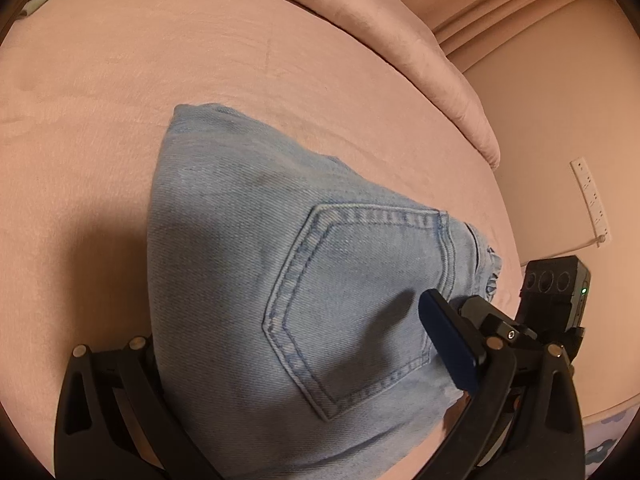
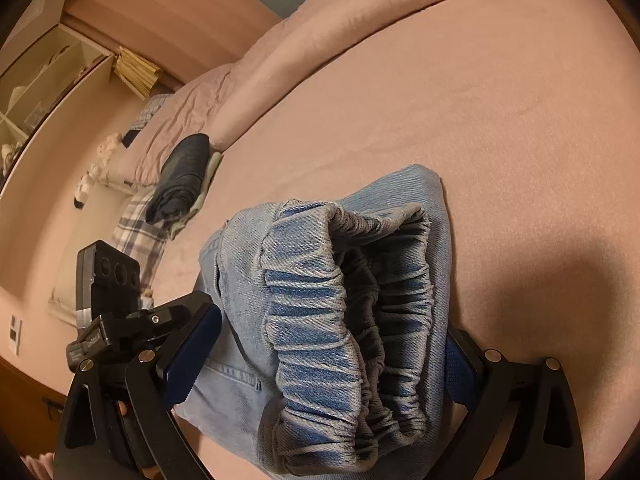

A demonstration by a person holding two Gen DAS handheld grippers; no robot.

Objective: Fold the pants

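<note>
Pink bed (image 1: pixel 120 80), folded jeans (image 1: pixel 280 264), elastic waistband (image 2: pixel 320 312) toward right wrist camera

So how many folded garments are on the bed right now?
2. The light blue jeans lie folded just ahead of both tools, back pocket up. A dark folded garment sits at the far left by the pink blanket. More may be out of view.

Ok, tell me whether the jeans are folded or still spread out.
Folded. The jeans lie as a compact bundle on the pink bed, back pocket on top, elastic waistband doubled over at one end.
</note>
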